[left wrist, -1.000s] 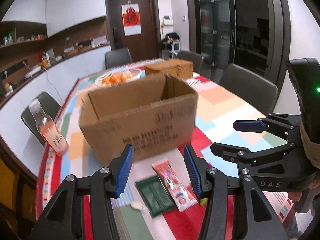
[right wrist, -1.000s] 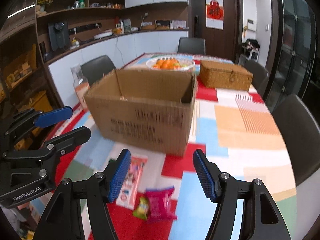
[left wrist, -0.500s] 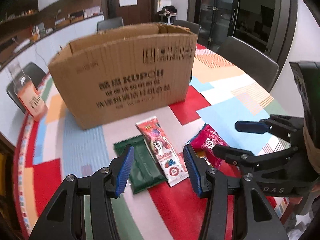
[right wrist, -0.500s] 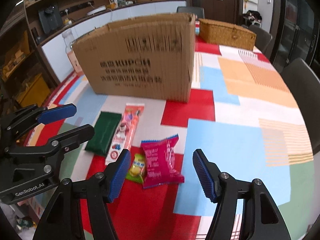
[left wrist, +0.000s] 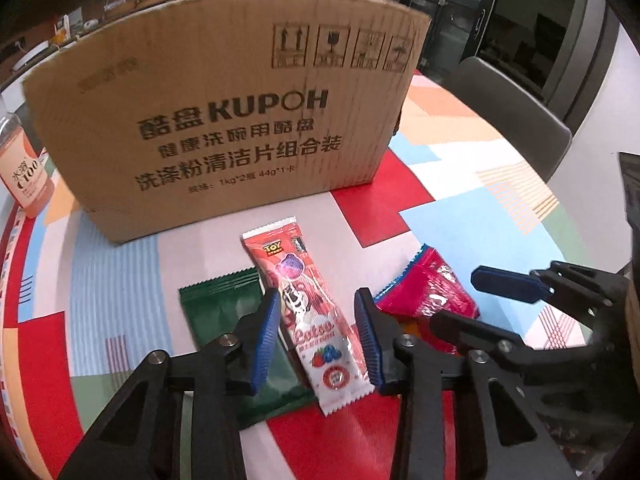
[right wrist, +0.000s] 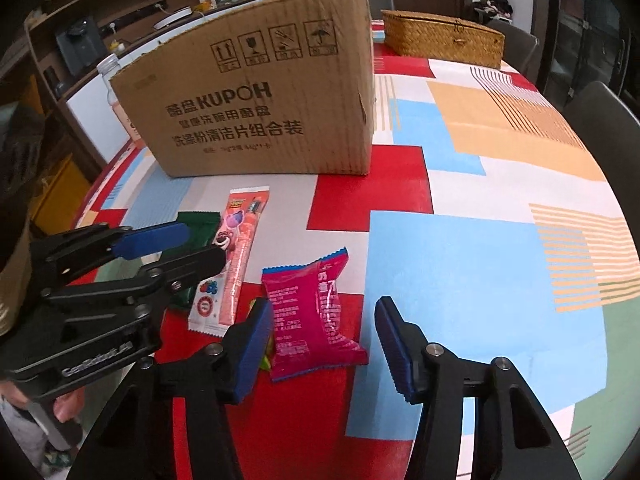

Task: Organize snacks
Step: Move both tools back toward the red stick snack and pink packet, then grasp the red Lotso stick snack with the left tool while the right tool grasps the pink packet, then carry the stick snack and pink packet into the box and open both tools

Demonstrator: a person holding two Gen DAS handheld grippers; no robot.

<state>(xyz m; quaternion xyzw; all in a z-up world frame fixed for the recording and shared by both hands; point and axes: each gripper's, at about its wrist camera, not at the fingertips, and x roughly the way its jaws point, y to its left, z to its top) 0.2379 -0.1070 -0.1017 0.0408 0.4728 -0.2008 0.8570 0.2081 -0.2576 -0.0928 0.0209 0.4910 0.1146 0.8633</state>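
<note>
Left wrist view shows the left gripper point(left wrist: 316, 336) low in the middle of the frame, its two blue pads standing on either side of the long red-and-white snack stick point(left wrist: 306, 312). The jaws have just been closing, yet a thin gap is visible on each side, so the pads do not press the wrapper. The long axis of the stick runs from the upper left to the lower right of the frame, slightly slanted against the line of the fingers, so the jaws will close across its narrow width. A dark green packet point(left wrist: 232, 320) lies partly under the left pad, touching the stick.

Right wrist view shows the right gripper point(right wrist: 324, 344) at the bottom centre, also half open and just closing, with the magenta snack bag point(right wrist: 314, 316) between its pads but not touched. The bag's long axis points up the frame, nearly along the fingers. A small yellow-green candy point(right wrist: 267, 354) peeps out beside the left pad.

Each hand is nearest to its own snack. The cardboard box point(right wrist: 260, 100) stands beyond both, in the upper half of the frame, on the coloured tablecloth point(right wrist: 460, 260).
</note>
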